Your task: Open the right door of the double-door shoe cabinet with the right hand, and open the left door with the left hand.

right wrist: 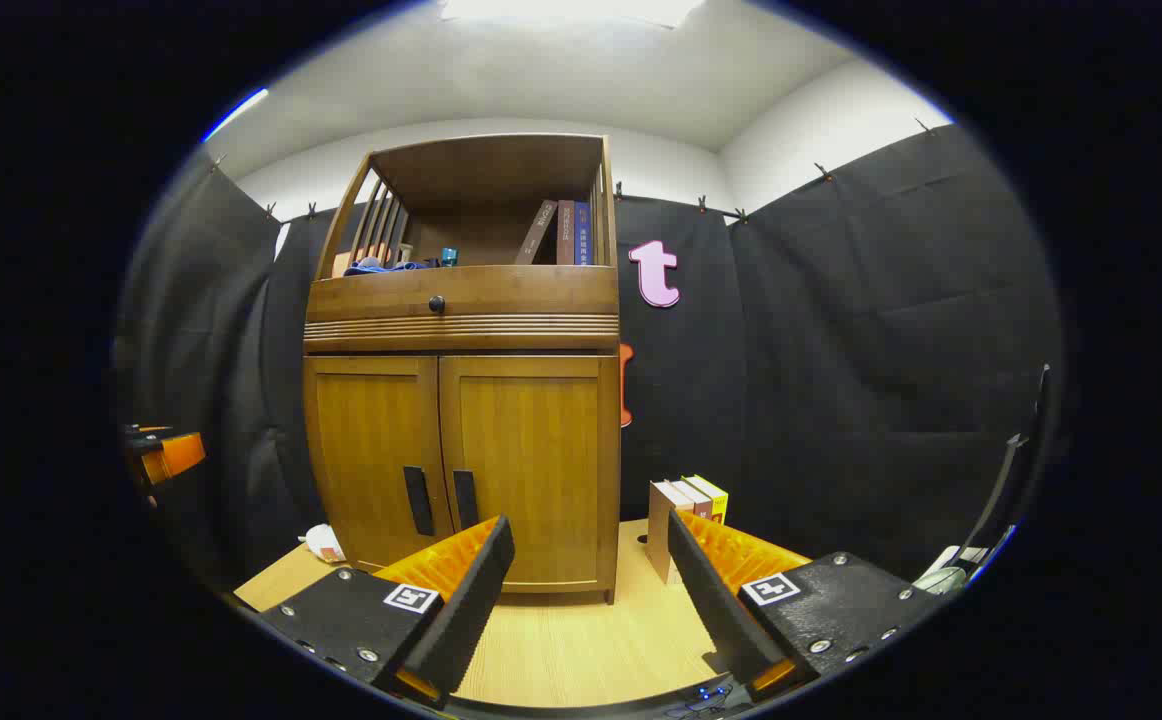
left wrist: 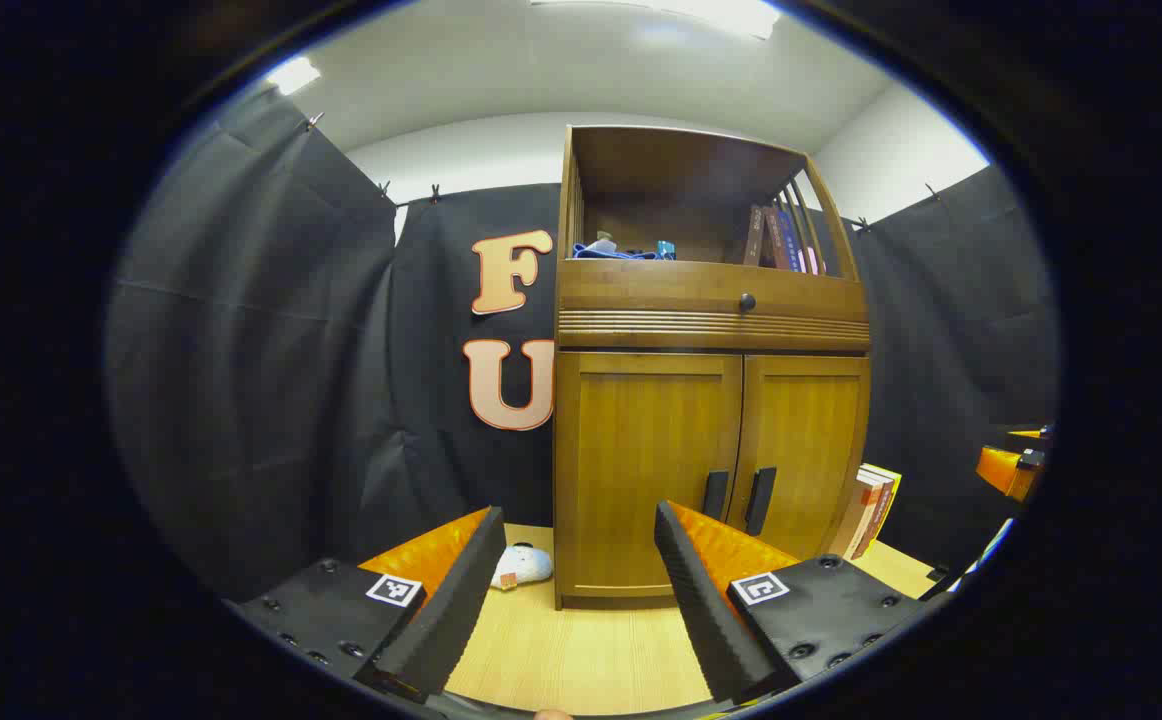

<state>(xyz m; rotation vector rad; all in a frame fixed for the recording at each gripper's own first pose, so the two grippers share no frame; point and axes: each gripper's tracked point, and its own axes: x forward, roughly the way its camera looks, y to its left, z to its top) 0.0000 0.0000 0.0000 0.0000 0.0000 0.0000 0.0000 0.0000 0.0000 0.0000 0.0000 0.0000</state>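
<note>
1. Shoe cabinet [left wrist: 711, 400] is standing on my worktop [left wrist: 581, 650], both doors shut (handles [right wrist: 438, 500] side by side).
2. I am holding left tool [left wrist: 581, 590] and right tool [right wrist: 591, 600] apart, short of it.

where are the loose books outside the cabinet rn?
The stack of books stands on the wooden floor against the shoe cabinet's right side, just beyond the right door. In the left gripper view they lean there too.
</note>
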